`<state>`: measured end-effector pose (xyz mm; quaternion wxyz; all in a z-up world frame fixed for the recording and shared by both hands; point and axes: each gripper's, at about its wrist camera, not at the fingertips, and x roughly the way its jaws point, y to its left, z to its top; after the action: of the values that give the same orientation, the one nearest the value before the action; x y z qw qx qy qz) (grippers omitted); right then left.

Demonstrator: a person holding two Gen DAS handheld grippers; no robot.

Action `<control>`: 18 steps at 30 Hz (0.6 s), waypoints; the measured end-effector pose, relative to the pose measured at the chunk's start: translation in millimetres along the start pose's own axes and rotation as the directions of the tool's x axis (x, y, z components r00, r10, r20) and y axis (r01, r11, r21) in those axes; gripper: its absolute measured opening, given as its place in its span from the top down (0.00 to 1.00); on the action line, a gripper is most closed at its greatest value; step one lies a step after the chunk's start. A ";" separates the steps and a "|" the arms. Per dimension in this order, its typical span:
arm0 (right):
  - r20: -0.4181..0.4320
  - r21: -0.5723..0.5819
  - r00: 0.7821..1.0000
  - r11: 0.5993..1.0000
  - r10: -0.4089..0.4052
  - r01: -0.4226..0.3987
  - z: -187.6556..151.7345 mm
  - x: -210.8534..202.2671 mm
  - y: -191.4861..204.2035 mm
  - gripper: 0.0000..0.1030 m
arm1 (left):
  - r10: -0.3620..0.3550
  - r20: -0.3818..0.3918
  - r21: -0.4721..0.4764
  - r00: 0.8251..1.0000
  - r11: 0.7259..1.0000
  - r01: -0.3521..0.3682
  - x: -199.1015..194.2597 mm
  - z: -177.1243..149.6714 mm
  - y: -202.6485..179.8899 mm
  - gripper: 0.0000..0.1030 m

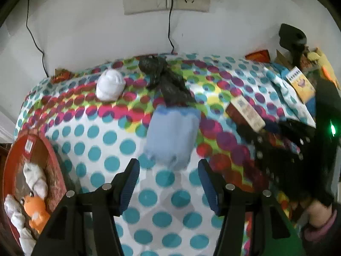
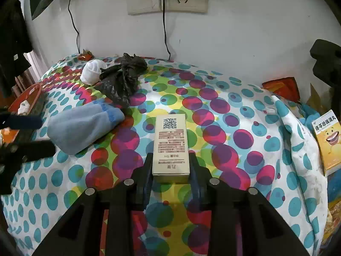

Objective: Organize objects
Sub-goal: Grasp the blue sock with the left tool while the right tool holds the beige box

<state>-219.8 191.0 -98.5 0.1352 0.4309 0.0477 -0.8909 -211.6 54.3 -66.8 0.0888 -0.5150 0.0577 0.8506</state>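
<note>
My right gripper [image 2: 171, 156] is shut on the near end of a beige carton [image 2: 170, 140] with a QR code on top; the carton points away over the dotted cloth [image 2: 213, 111]. In the left wrist view the same carton [image 1: 247, 113] shows blurred at the right. My left gripper [image 1: 168, 164] is open above the cloth with nothing between its fingers. A rolled light-blue sock [image 1: 172, 134] lies just beyond its fingertips. Farther back lie a white sock ball [image 1: 109, 85] and a crumpled black plastic bag [image 1: 166, 79].
A red tray [image 1: 49, 147] at the left edge holds white socks and an orange toy [image 1: 36, 211]. A yellow medicine box [image 2: 328, 140] and other packets crowd the right side. Wall sockets with hanging cables stand behind. A person's hand [image 1: 319, 213] shows at lower right.
</note>
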 end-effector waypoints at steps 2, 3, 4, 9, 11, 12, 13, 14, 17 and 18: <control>0.002 0.006 1.000 1.000 0.006 -0.006 -1.4 -2.3 0.8 0.70 | -0.017 0.010 -0.011 1.000 1.000 0.018 4.9 6.0 0.3 0.43; 0.002 0.007 1.000 1.000 0.007 -0.007 -1.6 -2.4 1.5 0.70 | -0.014 0.004 -0.022 1.000 1.000 0.014 10.2 10.1 1.5 0.43; 0.002 0.005 1.000 1.000 0.005 -0.005 -1.9 -2.6 1.0 0.70 | -0.014 0.003 -0.032 1.000 0.999 0.014 13.5 12.4 2.6 0.43; 0.002 0.008 1.000 1.000 0.009 -0.009 -1.9 -2.6 0.9 0.70 | 0.034 0.001 -0.070 0.999 0.997 -0.033 37.8 21.8 10.8 0.43; 0.002 0.009 1.000 1.000 0.010 -0.010 -2.1 -2.8 1.0 0.70 | 0.020 -0.011 -0.086 1.000 0.996 -0.021 46.7 22.4 13.0 0.43; 0.002 0.009 1.000 1.000 0.010 -0.010 -2.2 -2.9 1.6 0.70 | 0.018 -0.014 -0.086 1.000 0.996 -0.019 48.9 21.9 13.0 0.43; 0.002 0.008 1.000 1.000 0.009 -0.009 -2.3 -2.9 1.3 0.70 | 0.028 -0.018 -0.080 0.999 0.996 -0.029 52.3 20.8 10.9 0.43; 0.001 0.006 1.000 1.000 0.006 -0.006 -2.6 -3.0 1.9 0.70 | 0.029 -0.017 -0.066 0.999 0.997 -0.030 55.4 19.8 8.0 0.43; 0.000 0.001 1.000 1.000 0.001 -0.001 -2.8 -2.9 3.2 0.70 | 0.032 0.034 -0.055 0.999 0.998 -0.030 57.1 18.5 5.5 0.43; 0.000 0.001 1.000 1.000 0.002 -0.002 -2.9 -2.9 3.3 0.69 | 0.025 0.041 -0.065 0.999 0.998 -0.022 58.0 18.4 6.9 0.43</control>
<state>-215.0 189.0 -97.9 0.1357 0.4310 0.0468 -0.8909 -255.2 56.4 -109.6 0.0633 -0.4989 0.0344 0.8637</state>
